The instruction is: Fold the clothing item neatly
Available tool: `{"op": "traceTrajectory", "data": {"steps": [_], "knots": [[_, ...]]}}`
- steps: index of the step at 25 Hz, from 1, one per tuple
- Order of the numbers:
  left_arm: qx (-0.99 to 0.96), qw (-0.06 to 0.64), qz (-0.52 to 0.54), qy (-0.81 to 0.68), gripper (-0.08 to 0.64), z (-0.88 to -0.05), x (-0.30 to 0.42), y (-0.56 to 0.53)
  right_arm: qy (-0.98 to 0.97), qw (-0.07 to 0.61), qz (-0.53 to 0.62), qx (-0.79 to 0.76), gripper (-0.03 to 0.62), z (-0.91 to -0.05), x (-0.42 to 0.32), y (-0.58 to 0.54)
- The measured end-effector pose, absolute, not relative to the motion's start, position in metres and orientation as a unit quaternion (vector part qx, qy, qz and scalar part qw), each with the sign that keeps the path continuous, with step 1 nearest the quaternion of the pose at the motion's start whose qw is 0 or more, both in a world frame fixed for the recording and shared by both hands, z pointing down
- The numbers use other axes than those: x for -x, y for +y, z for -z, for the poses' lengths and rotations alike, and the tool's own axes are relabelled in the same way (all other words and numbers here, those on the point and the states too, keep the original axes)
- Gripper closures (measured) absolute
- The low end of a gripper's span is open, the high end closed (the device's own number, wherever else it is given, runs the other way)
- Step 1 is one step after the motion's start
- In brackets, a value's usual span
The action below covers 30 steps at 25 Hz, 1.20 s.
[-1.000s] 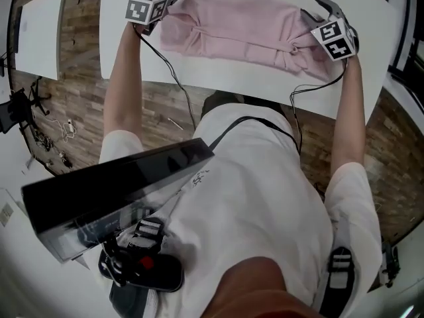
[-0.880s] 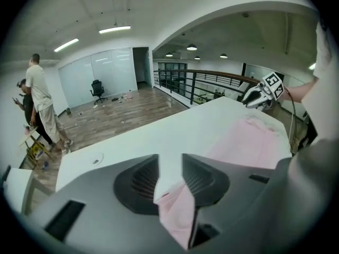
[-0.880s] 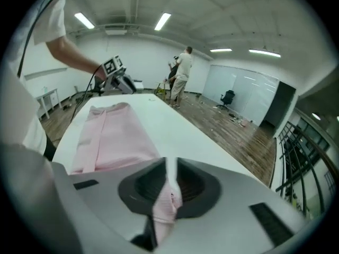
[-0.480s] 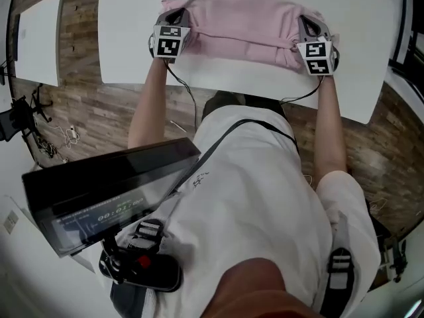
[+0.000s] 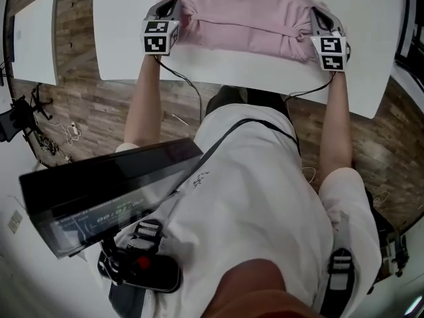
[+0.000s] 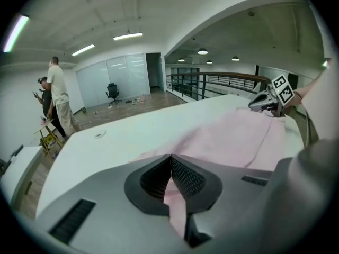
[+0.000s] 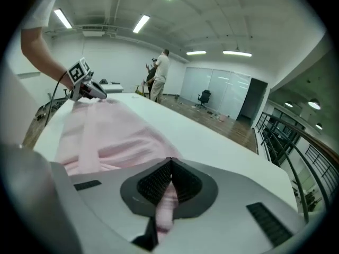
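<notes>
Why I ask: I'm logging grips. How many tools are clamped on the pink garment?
2. The left tool is shut on the left end of the pink garment; the right tool is shut on its right end. Neither is hidden.

White counter (image 5: 119,18) over wood-plank floor (image 5: 79,105); second white table (image 5: 33,38) to left. Cable tangle (image 5: 56,141) on floor. Ceiling strip lights (image 6: 127,36), glass partition wall (image 6: 119,75), office chair (image 6: 112,92), dark railing (image 6: 222,81), possibly mezzanine edge. Two people (image 6: 57,97) standing far off.
</notes>
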<state>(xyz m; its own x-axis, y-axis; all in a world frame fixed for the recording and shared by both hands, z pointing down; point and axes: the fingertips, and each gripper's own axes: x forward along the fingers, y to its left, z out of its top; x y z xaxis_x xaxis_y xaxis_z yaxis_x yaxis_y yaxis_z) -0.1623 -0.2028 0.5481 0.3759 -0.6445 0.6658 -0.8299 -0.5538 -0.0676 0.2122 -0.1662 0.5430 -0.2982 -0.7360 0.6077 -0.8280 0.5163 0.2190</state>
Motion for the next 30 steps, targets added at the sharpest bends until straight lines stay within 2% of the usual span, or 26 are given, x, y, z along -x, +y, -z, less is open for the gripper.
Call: {"op": "traceTrajectory", "data": {"steps": [5, 9, 11, 13, 15, 21, 24, 30], "knots": [[-0.835, 0.137, -0.302, -0.438, 0.557, -0.514, 0.15, -0.123, -0.837, 0.278, -0.084, -0.463, 0.591, -0.498, -0.191, -0.09], [-0.843, 0.137, -0.318, -0.412, 0.557, -0.55, 0.128, -0.09, -0.851, 0.282, -0.108, -0.43, 0.591, -0.521, -0.141, -0.049], [-0.833, 0.126, -0.333, -0.423, 0.557, -0.571, 0.131, -0.093, -0.842, 0.314, -0.096, -0.427, 0.591, -0.541, -0.127, -0.045], [-0.821, 0.114, -0.358, -0.43, 0.557, -0.592, 0.14, -0.098, -0.817, 0.362, -0.079, -0.441, 0.591, -0.562, -0.137, -0.048], [-0.822, 0.111, -0.367, -0.42, 0.558, -0.6, 0.145, -0.099, -0.793, 0.38, -0.09, -0.467, 0.591, -0.577, -0.158, -0.051], [-0.824, 0.168, -0.332, -0.427, 0.558, -0.594, 0.154, -0.105, -0.774, 0.33, -0.165, -0.515, 0.591, -0.587, -0.178, -0.059], [-0.811, 0.152, -0.322, -0.463, 0.558, -0.578, 0.165, -0.103, -0.786, 0.335, -0.137, -0.501, 0.591, -0.572, -0.168, -0.054], [-0.779, 0.204, -0.311, -0.505, 0.557, -0.589, 0.195, -0.108, -0.782, 0.334, -0.114, -0.514, 0.589, -0.566, -0.162, -0.053]]}}
